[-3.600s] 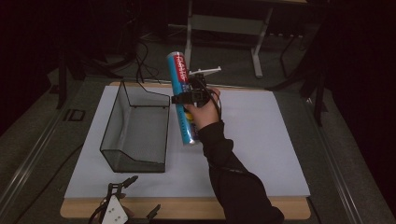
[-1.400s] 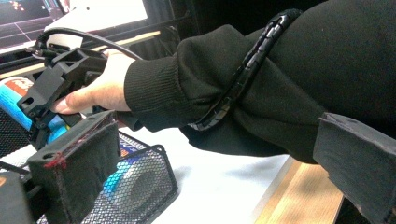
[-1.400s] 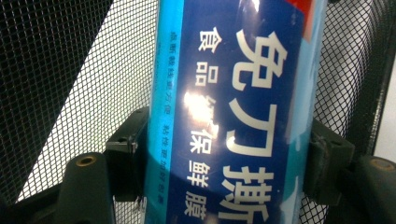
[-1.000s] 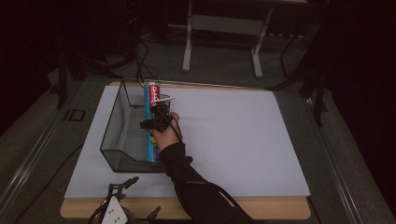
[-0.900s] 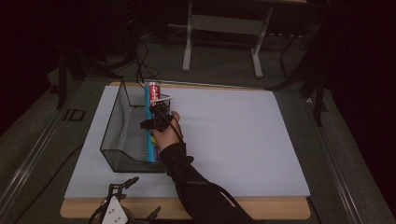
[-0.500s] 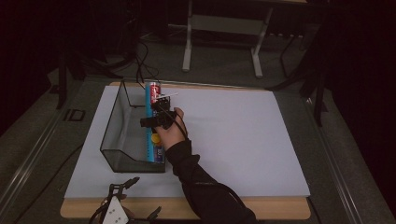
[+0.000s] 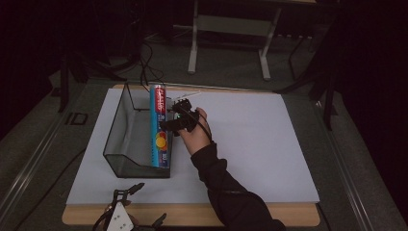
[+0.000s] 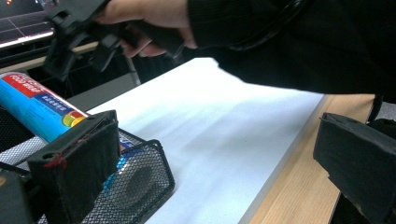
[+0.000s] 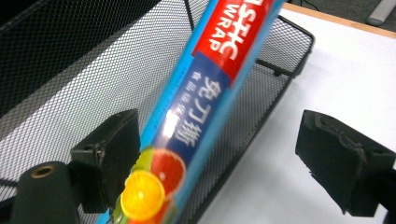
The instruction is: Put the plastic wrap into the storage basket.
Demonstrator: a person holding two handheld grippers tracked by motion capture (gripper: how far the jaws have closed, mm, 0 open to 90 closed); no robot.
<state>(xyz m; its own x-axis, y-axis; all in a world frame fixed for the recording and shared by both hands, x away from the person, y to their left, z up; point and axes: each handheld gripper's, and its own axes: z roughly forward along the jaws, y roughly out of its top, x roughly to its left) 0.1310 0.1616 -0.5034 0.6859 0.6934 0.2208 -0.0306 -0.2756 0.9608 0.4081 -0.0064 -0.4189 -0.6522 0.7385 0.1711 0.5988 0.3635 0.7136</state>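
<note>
Two grippers are at work, and going left to right the left gripper [image 7: 126, 217] comes first: it rests at the near edge of the wooden table [image 7: 288, 222], its jaws apart with nothing between them. Next stands the black mesh basket [image 7: 126, 129], and along its right-hand wall lies the blue roll of plastic wrap [image 7: 159, 126], its far end propped on the rim and its near end down inside. Just right of the roll, the right gripper [image 7: 172, 121] has just been opening; in the right gripper view the roll [image 9: 196, 112] lies between its pads but the right pad stands clear of it, so the grip is released. The step in hand looks like the letting-go after placing the roll in the basket; the next move likely calls for drawing that hand back without nudging the roll. A white sheet [image 7: 260, 144] covers the tabletop, and beyond it the room is dark, with a metal stand [image 7: 231, 29] and cables on the floor.
</note>
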